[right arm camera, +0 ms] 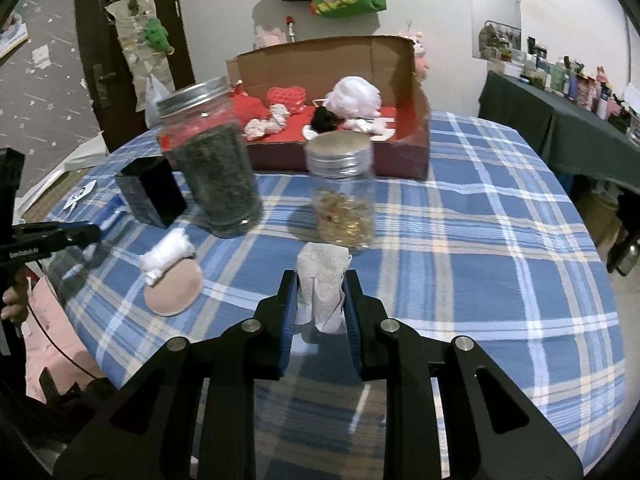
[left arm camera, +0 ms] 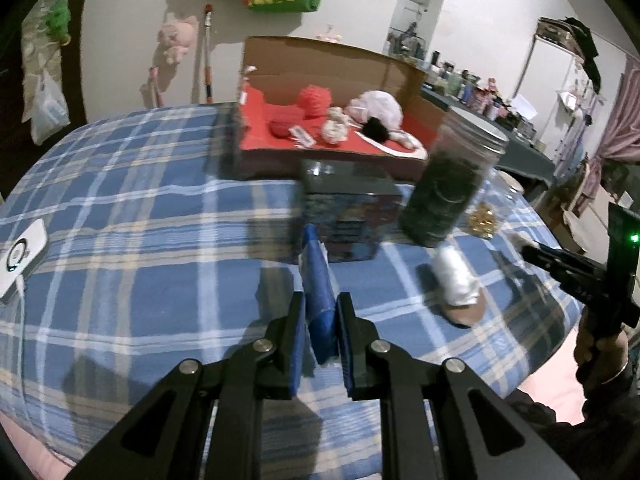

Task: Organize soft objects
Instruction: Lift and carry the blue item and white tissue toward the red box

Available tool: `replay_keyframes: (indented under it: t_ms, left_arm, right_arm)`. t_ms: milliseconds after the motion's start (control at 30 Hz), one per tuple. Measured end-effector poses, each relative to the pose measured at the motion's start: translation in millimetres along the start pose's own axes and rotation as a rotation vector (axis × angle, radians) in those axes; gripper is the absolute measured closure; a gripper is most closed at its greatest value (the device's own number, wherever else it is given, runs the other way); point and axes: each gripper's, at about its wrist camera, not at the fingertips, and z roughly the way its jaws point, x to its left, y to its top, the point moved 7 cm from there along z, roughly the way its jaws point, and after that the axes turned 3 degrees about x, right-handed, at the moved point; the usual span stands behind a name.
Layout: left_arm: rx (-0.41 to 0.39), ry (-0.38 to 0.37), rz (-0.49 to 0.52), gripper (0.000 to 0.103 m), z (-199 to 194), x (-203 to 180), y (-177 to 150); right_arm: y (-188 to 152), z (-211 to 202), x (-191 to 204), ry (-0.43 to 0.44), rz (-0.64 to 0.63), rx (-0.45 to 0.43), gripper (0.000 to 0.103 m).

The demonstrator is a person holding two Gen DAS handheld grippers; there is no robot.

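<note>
In the left wrist view, the left gripper [left arm camera: 321,322] has its fingers pinching a blue soft item [left arm camera: 319,300], probably a folded cloth or sponge, held above the plaid-covered bench [left arm camera: 140,208]. Straight ahead stand a dark box [left arm camera: 345,216] and a tall jar of dark leaves [left arm camera: 448,192], and behind them, at the far edge, sits the cardboard box with red lining [left arm camera: 332,120] that already holds several soft things. To carry the blue item there well, it should be lifted clear of the dark box and the jar before travelling forward (a low path would likely knock them). A white puff on a tan pad [left arm camera: 460,288] lies near the right edge.

In the right wrist view, the right gripper [right arm camera: 320,300] has its fingers closed around a white mesh cloth [right arm camera: 322,284], which hangs just in front of a small jar of golden pieces [right arm camera: 345,200]. The cardboard box lies directly beyond that jar. A steady pinch and a raised arc over the lid look best; releasing should wait until the cloth is over the red lining.
</note>
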Motion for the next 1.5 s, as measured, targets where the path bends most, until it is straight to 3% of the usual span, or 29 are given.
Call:
replay_keyframes:
  t_ms: [300, 800, 1267, 1500]
  left_arm:
    - [-0.03, 0.019, 0.033, 0.087, -2.8, 23.3, 18.2]
    - [0.001, 0.002, 0.209, 0.087, 31.8, 23.0, 61.0]
    - [-0.002, -0.084, 0.303, 0.087, 38.9, 4.5, 117.9]
    - [0.045, -0.13, 0.287, 0.087, 64.6, -7.0, 143.3]
  right_arm:
    - [10.9, 6.1, -24.1, 0.002, 0.002, 0.025, 0.081]
    - [53.9, 26.7, -59.4, 0.083, -0.013, 0.051, 0.081]
    - [110.9, 47.2, -46.2, 0.193, -0.099, 0.063, 0.081]
    - [135.3, 68.6, -31.0, 0.208, -0.159, 0.089, 0.081]
